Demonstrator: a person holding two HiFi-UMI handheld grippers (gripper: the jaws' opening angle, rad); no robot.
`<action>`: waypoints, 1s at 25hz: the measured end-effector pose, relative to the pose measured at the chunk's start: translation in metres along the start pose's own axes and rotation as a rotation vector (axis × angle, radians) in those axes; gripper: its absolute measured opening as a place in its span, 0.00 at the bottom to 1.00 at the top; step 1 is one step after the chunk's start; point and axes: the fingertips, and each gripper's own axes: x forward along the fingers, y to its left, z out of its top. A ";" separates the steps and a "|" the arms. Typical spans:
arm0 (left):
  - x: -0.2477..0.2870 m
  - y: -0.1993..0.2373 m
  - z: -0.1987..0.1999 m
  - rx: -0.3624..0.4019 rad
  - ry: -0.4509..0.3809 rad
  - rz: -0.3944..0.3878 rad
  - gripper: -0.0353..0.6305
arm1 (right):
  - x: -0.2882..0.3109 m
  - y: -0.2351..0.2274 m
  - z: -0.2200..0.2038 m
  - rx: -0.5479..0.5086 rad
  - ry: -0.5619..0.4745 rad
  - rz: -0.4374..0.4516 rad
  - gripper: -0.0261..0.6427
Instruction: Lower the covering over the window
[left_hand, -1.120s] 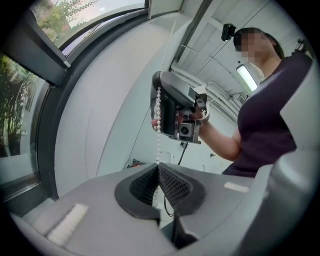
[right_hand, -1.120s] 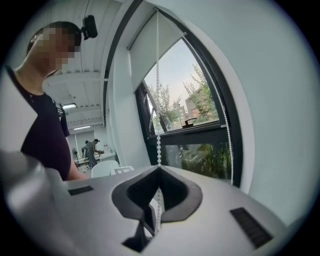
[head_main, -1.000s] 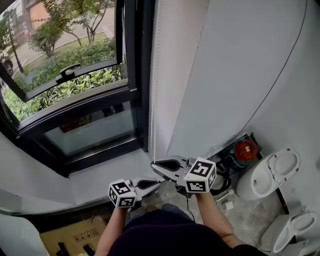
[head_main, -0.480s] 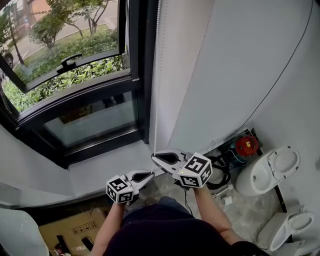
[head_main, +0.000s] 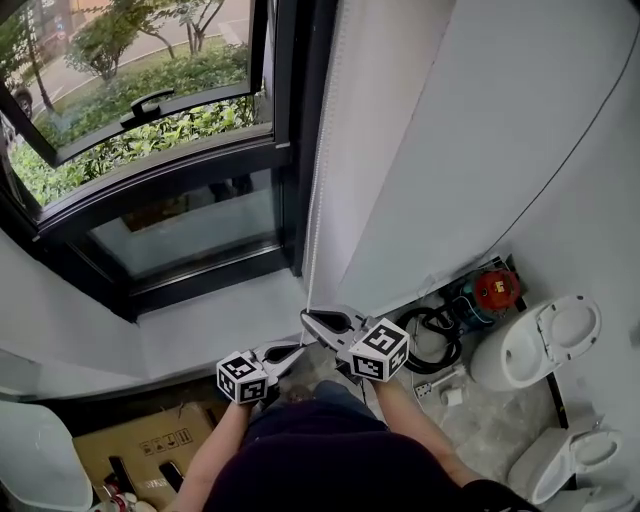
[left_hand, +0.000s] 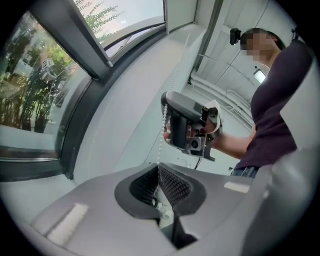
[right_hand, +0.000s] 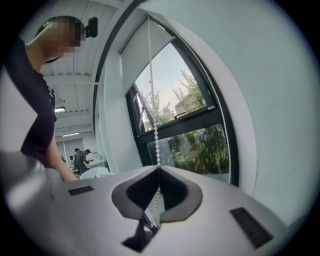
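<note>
Right gripper view: my right gripper (right_hand: 159, 167) is clamped on the bead chain (right_hand: 155, 131) at the window's (right_hand: 195, 135) right edge. My left gripper (left_hand: 158, 169) pinches it lower down, both placed for pulling the raised roller blind (right_hand: 134, 55) down

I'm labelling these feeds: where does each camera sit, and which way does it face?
Head view: on the person's head, facing steeply down at the window corner; shows both arms, left claw, right claw.
Left gripper view: on the left claw, facing the right claw and the person's torso.
Right gripper view: on the right claw, facing the window and blind; sleeve at left.
Shared: the bead chain, clamped in both claws.
</note>
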 end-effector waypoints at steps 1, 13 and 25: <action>-0.002 0.004 0.001 0.005 -0.014 0.016 0.07 | 0.002 0.001 -0.001 -0.010 -0.016 -0.010 0.06; -0.012 0.016 0.007 0.159 -0.004 0.257 0.16 | 0.009 -0.013 -0.011 -0.119 -0.033 -0.122 0.06; -0.017 -0.034 0.120 0.270 -0.244 0.432 0.16 | -0.016 -0.011 -0.029 -0.123 0.037 -0.095 0.06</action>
